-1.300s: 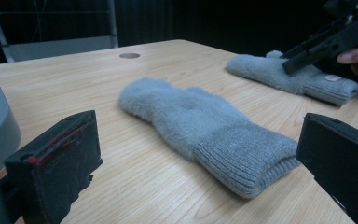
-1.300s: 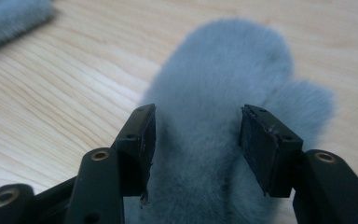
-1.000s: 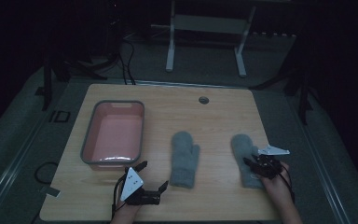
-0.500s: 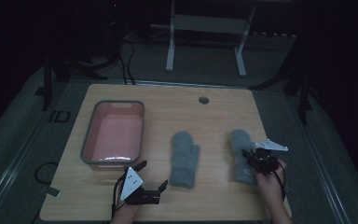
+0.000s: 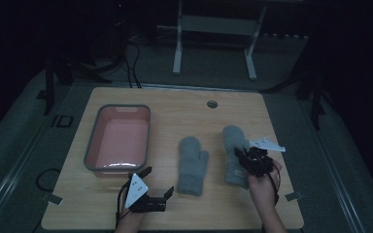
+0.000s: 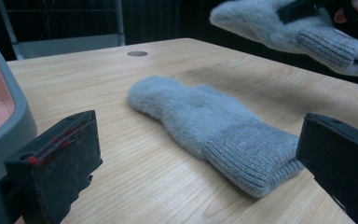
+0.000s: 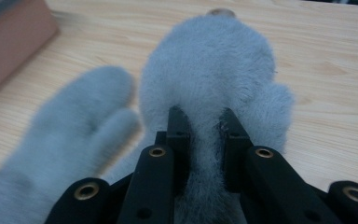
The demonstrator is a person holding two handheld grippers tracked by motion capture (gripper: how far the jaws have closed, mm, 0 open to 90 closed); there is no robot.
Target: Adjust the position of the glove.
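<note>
A wooden table (image 5: 175,104) stood in a dim room. At about ten o'clock from its centre sat a grey-rimmed pink tub (image 5: 119,140), and nothing could be seen inside it. Near the table's centre a grey mitten (image 5: 192,165) lay flat, cuff toward the person and tip pointing to twelve o'clock. At three o'clock from it, a second mitten (image 5: 233,154) was pinched by the right gripper (image 5: 248,158), whose jaws were closed to a narrow gap around a fold of its fleece; in the left gripper view this mitten (image 6: 284,25) hung clear above the wood, cuff drooping. In the right gripper view the held mitten (image 7: 214,74) filled the space past the jaws, with the flat mitten (image 7: 70,140) just beside it at nine o'clock. The right hand (image 5: 262,182) reached in from six o'clock, its gripper pointing toward eleven o'clock. The left gripper (image 5: 159,183) rested low at the table's near edge, at seven o'clock from the flat mitten, its jaws spread wide and holding nothing. In its own view the flat mitten (image 6: 214,130) lay ahead between the jaws, not touching them.
</note>
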